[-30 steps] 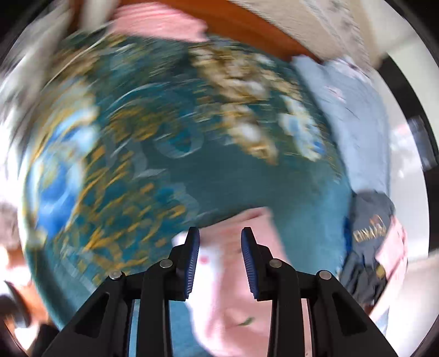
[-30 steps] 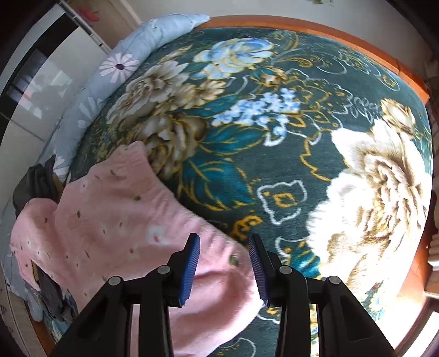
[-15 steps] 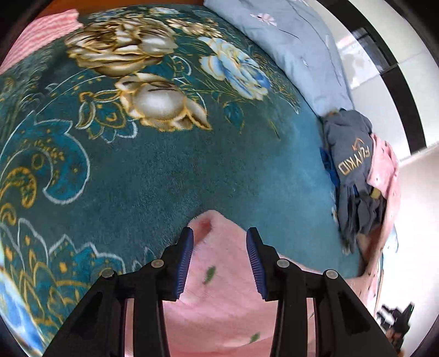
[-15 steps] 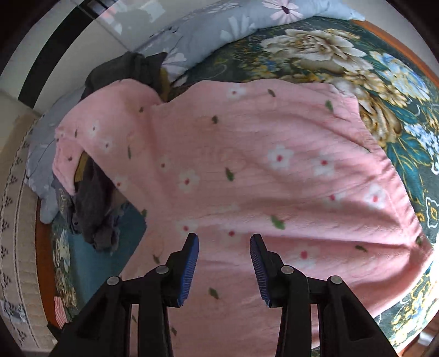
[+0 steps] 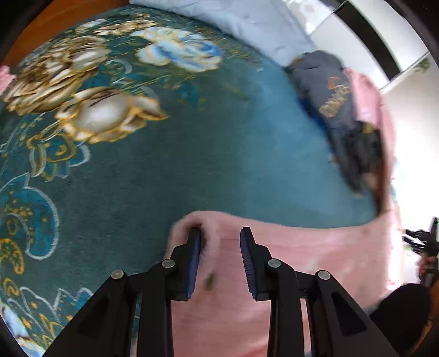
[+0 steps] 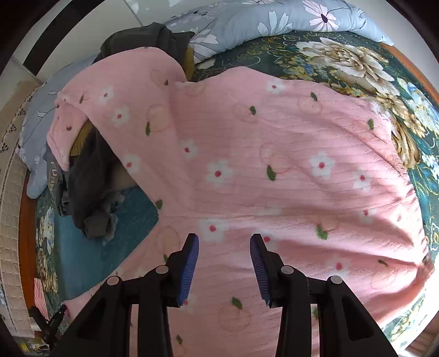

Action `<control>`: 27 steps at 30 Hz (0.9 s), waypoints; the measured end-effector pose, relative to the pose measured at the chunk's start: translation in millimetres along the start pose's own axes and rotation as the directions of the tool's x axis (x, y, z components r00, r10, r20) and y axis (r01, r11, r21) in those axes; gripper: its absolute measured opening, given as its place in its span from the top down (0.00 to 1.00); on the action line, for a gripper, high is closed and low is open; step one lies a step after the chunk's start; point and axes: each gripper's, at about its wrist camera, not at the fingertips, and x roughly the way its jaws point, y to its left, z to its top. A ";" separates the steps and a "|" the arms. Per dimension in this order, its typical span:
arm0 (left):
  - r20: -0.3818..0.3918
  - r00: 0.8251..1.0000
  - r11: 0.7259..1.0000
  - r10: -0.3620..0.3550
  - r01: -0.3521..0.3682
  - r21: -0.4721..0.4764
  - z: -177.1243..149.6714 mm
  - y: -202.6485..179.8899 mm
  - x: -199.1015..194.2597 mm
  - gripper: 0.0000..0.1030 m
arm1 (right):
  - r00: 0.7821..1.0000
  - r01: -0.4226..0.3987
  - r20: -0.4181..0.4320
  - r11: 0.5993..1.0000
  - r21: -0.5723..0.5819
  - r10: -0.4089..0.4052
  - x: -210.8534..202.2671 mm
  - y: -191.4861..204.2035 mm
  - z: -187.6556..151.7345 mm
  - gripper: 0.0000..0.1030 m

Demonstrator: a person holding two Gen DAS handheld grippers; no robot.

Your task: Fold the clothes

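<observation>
A pink fleece garment with white flowers and green leaves lies spread on the teal floral bedspread. Its far part is draped over a heap of dark clothes. My right gripper hovers open over the garment's near middle, nothing between its fingers. In the left wrist view the same pink garment fills the lower right; my left gripper is open at its corner, the left finger pressed into the fluffy edge. The bedspread stretches beyond.
A dark grey top with gold lettering is piled at the bed's side with other dark clothes. A light blue floral pillow lies along the head of the bed. The wooden bed frame borders the mattress. A person's dark sleeve shows at lower right.
Both grippers swung over the pink garment. The right one moved from its edge to above its middle. The left one came down onto the garment's corner; both stay open.
</observation>
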 end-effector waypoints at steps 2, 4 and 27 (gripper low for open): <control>0.005 1.000 1.000 -0.008 0.008 -0.015 -0.9 0.3 2.3 0.74 | 1.000 -0.002 -0.006 1.000 -0.006 0.002 4.4 3.8 0.5 0.59; 0.004 0.999 0.999 -0.036 0.036 -0.015 -1.3 -2.0 1.4 0.81 | 1.000 -0.004 -0.019 1.000 -0.017 0.003 9.7 8.2 -0.9 0.59; 0.190 0.981 0.867 -0.046 0.134 -0.481 19.1 46.3 -8.0 0.82 | 0.997 -0.030 -0.079 0.996 -0.087 0.023 49.8 49.2 2.3 0.59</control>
